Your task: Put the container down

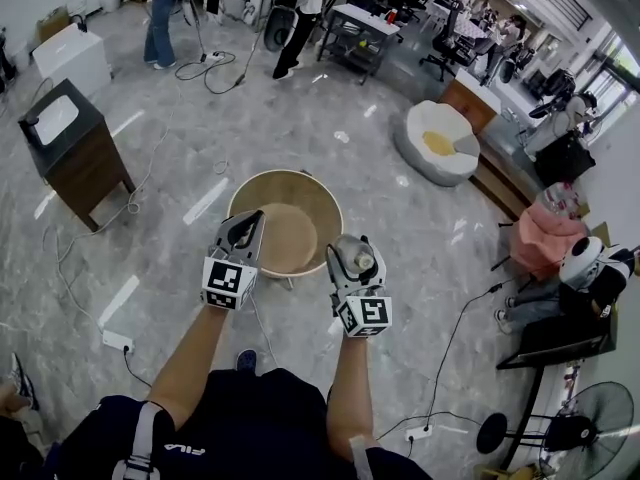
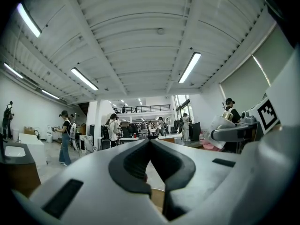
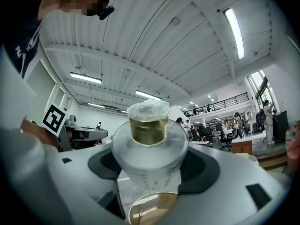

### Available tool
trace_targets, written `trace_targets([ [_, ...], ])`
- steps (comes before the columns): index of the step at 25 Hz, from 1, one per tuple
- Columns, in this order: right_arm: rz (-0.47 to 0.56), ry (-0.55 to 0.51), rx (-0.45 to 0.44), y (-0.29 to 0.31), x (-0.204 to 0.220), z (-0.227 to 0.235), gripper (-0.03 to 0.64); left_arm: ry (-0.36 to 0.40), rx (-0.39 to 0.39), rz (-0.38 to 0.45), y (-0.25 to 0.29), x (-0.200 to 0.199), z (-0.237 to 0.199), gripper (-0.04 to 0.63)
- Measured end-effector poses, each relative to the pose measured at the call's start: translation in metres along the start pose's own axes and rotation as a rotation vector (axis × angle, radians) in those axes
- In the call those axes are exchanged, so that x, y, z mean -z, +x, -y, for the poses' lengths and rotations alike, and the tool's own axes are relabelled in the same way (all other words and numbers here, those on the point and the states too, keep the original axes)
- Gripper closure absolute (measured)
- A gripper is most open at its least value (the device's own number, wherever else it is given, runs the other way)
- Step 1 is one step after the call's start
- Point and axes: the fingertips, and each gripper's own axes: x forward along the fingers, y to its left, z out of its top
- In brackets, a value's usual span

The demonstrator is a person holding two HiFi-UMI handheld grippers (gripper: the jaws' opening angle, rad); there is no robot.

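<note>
A clear container (image 1: pixel 357 259) with a gold neck and a plastic-wrapped top stands upright between the jaws of my right gripper (image 1: pixel 353 264), which is shut on it. In the right gripper view the container (image 3: pixel 149 142) fills the centre, gripped at its body by the right gripper (image 3: pixel 150 170). My left gripper (image 1: pixel 245 231) is level with it to the left, shut and empty; its pads (image 2: pixel 136 161) meet at the tip. Both grippers hover over the near edge of a round wooden table (image 1: pixel 322 194). The table's rim (image 3: pixel 150 210) shows below the container.
A dark wooden cabinet (image 1: pixel 72 153) with a white basin stands at the left. A white beanbag (image 1: pixel 437 140) lies at the back right. Cables and a power strip (image 1: pixel 117 341) run over the grey floor. A fan (image 1: pixel 590 423) stands at the lower right, and people stand at the back.
</note>
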Motion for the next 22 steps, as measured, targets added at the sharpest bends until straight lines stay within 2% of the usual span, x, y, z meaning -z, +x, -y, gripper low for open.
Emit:
trace_targets([
  [16,-0.004,-0.015,-0.03,0.023,0.001,0.056,0.261,0.005,-0.001,-0.011,0.056,0.005,0.026,0.571],
  [22,-0.012,-0.008,-0.051,0.02,0.007,0.071,0.261,0.023,-0.03,-0.013,0.063,0.006,0.036,0.571],
])
